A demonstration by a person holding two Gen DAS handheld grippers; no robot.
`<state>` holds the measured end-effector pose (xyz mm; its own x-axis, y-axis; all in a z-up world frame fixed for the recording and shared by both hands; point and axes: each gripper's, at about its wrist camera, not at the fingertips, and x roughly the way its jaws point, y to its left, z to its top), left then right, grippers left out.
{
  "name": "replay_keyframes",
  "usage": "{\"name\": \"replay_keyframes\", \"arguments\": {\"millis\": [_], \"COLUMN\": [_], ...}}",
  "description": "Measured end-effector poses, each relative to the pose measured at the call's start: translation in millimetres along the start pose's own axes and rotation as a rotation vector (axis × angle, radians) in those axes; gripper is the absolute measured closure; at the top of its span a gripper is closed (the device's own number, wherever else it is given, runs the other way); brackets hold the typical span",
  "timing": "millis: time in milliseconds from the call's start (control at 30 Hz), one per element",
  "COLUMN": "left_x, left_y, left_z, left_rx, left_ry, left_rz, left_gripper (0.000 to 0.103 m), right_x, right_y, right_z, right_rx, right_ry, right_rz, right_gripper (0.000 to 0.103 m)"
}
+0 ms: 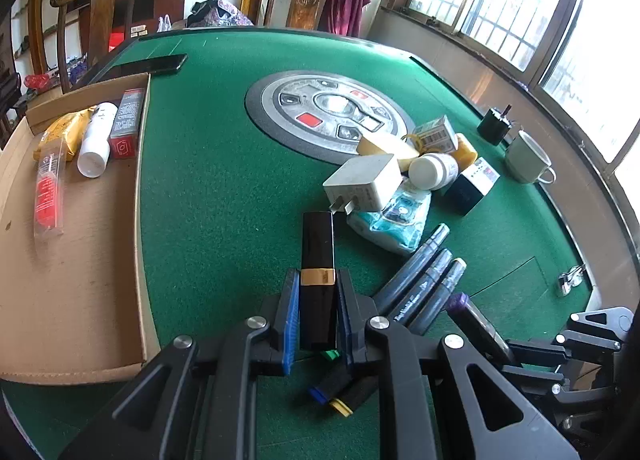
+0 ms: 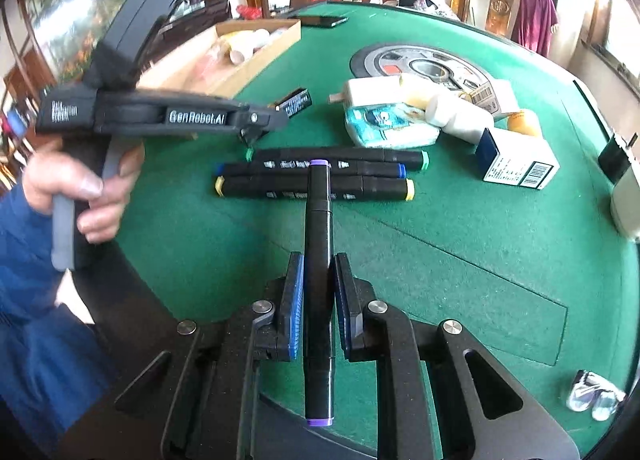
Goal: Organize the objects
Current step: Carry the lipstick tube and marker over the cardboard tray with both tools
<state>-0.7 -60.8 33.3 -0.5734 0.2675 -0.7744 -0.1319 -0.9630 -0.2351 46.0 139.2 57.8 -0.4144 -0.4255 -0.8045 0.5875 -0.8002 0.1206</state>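
Two hand-held grippers, each already loaded. My left hand-held gripper (image 1: 318,312) is pinching a black lipstick tube (image 1: 317,260) with a gold band, its blue pads pressed against the tube's sides; the tube points forward over the green table (image 1: 224,188). My right hand-held gripper (image 2: 316,300) is clamped on a black marker with purple caps (image 2: 318,260), held along the line of the fingers, its far end above three more markers (image 2: 316,174) that lie side by side on the felt with green, blue and yellow caps.

Destination: the cardboard tray (image 1: 80,260) at the table's left edge, which already holds a yellow packet, a white bottle (image 1: 97,140), a red box (image 1: 126,124) and a clear red-printed sleeve. Unsorted pile, near the round centre panel (image 1: 328,112): a white charger (image 1: 366,182), a tissue pack (image 1: 394,226), a small white jar and several little boxes. A cup (image 1: 526,158) stands well apart, by the window side.

Step in hand, as I judge it: both items are gripped and ready for carrying. The next move calls for bringing the lipstick tube over the tray's bare cardboard and lowering it before spreading the jaws; the purple marker likely belongs beside its three fellows.
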Motion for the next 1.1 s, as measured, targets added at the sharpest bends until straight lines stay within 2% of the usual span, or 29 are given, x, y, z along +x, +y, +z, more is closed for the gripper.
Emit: {"name": "replay_keyframes", "arguments": {"millis": [267,467,667,833,1100], "left_x": [-34.8,-61.6,-88.7,-105.2,-98.0], "left_y": [10.1,39.1,84.3,136.8,218.2], "left_z": [3.5,8.0,9.5,9.7,21.4], "left_rx": [-0.026,-0.08,-0.151,-0.225,-0.329], "left_ry": [-0.069,-0.126,-0.179,-0.2,-0.147], "left_rz": [-0.037,-0.043,-0.019,0.028,0.118], "left_gripper": [0.087,0.087,0.087,0.087,0.087], "right_x": [-1.8,4.7,17.2,34.7,76.9], "right_y": [3.7,16.4,35.5,65.0,111.6], "right_z": [21.5,48.6,81.5,117.3,165.7], "right_rx": [0.067,0.095,0.11,0.091,0.069], "right_ry": [-0.044,-0.048,-0.044,-0.029,0.012], "right_rz": [0.072,0.116,0.163,0.206,0.247], "right_gripper": [0.089,0.089,0.089,0.089,0.089]}}
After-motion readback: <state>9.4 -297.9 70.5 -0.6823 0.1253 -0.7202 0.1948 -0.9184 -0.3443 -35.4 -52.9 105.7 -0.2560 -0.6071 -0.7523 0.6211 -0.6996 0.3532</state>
